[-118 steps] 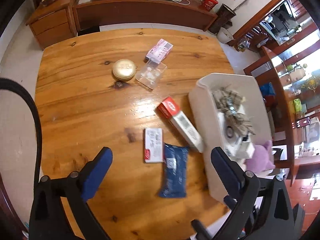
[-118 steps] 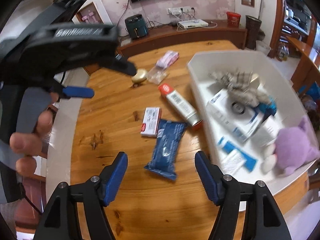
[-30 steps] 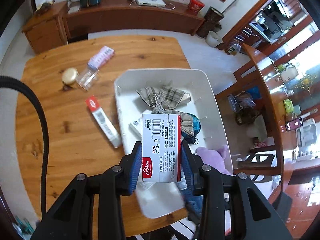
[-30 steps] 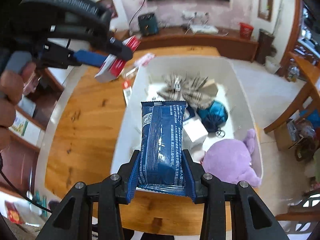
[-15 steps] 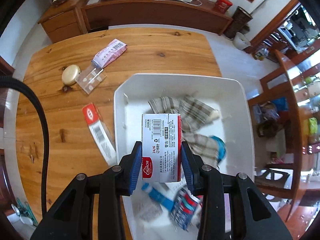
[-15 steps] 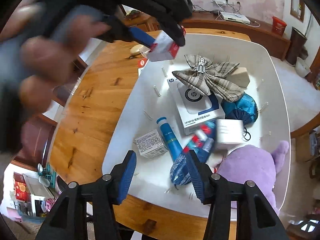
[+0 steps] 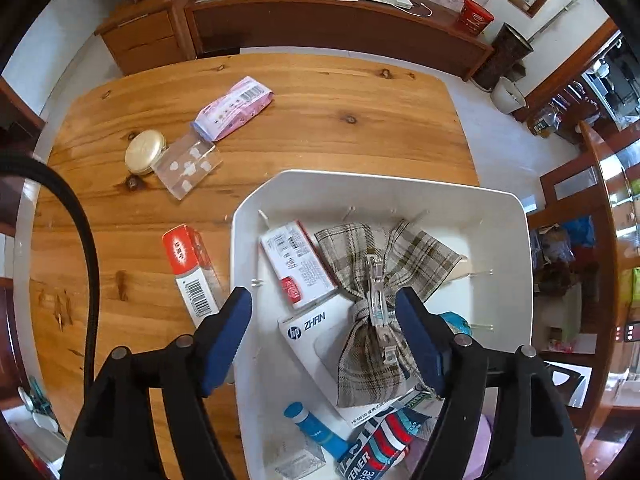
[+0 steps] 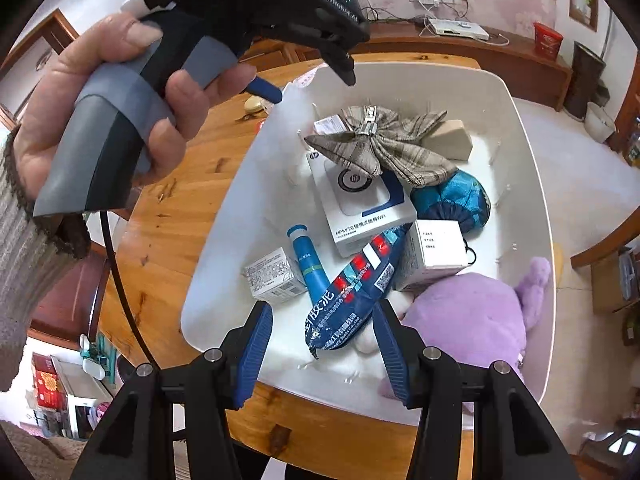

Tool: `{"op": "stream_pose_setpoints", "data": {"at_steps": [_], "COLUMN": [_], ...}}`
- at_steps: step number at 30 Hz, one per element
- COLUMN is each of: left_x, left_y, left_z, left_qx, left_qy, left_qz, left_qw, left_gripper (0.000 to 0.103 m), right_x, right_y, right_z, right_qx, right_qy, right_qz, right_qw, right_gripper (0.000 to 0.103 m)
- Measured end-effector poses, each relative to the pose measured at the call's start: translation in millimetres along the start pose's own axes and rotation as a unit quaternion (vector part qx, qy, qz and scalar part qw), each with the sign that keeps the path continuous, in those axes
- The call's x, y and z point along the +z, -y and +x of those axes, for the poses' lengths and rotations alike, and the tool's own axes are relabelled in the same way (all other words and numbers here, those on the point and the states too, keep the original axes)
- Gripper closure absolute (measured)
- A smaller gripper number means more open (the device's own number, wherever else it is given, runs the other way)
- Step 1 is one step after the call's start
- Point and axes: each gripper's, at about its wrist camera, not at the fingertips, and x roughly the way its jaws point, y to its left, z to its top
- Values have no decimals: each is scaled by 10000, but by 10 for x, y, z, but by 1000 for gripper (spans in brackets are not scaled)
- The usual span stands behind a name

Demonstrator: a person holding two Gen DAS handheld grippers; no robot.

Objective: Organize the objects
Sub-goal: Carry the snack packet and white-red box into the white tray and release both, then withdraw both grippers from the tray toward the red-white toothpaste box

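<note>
Blue pads on my L gripper [image 7: 323, 334] stand wide apart w/ nothing between them, hovering over the near-left part of the white bin [image 7: 524, 280]. R gripper [image 8: 322, 350] same: jaws apart, empty, over the bin's near rim, w/ the dark blue wipes pack [image 8: 352, 292] lying loose just ahead of them inside the bin.

Stapler-pin box [image 7: 298, 266] lies flat in the bin at 12 o'clock from the L jaws, beside the plaid bow [image 7: 376, 300].

Still out on the wooden table [image 7: 320, 120]: red-and-white long box [image 7: 191, 274] at approx 10 o'clock from the L jaws, just outside the bin wall, long axis running 11-to-5. That's my guess for the next grab; L is clearly nearer, so I'd need to swing left and turn the jaws across its narrow width. Further out at 11: clear case [image 7: 188, 168], gold tin [image 7: 145, 151] touching it, pink pack [image 7: 234, 108] beyond.

L view alone shows those table items properly. R view alone shows the purple plush [image 8: 472, 320], white carton [image 8: 434, 254], teal pouch [image 8: 452, 200], and the hand [image 8: 116, 108] gripping the L tool.
</note>
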Motion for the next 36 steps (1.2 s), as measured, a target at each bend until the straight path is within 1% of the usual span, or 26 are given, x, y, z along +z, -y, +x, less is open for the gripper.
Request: {"op": "stream_pose_setpoints", "data": {"at_steps": [5,9,15,18,20,24,26,28,31,33,36], "left_x": [-115,-273,-527,-588,-602,-550,-493,-406,-251,-134,60], "left_y": [-25,-103,-425,-637,-772,-1029,-1149,-1262,-1393,-1469,-1565], "left_z": [-157,-349,-636,-776,-871,-1021,-1061,-1066,-1015,-969,-891], "left_qx": [-1,-14,-108,-195,-198,-120,-94,-92,-119,-124,-195], "left_qy": [82,93,25,2,68,243,335,382,368,342,270], "left_qz": [101,140,-75,-220,-265,-234,-210,-153,0,126,368], "left_qw": [9999,9999,9999,9996,9994,9994,9992,9991,9993,9993,9988], "left_gripper": [25,25,24,24,24,21,20,19,13,13,13], "right_x": [49,116,242,332,406,564,685,795,996,1182,1441], "right_y": [-72,-154,-310,-392,-448,-521,-561,-607,-668,-695,-709], "right_z": [-64,-145,-211,-239,-266,-291,-306,-320,-332,-343,-343], "right_qx": [-37,68,190,250,266,294,334,283,260,222,261], "right_qy": [65,141,262,319,378,388,400,409,397,401,426], "right_qz": [-121,-186,-339,-338,-319,-199,-99,-29,165,399,724], "right_qw": [9999,9997,9989,9986,9984,9986,9986,9988,9987,9982,9961], "right_gripper": [50,50,50,50,50,50,50,50,50,44,42]}}
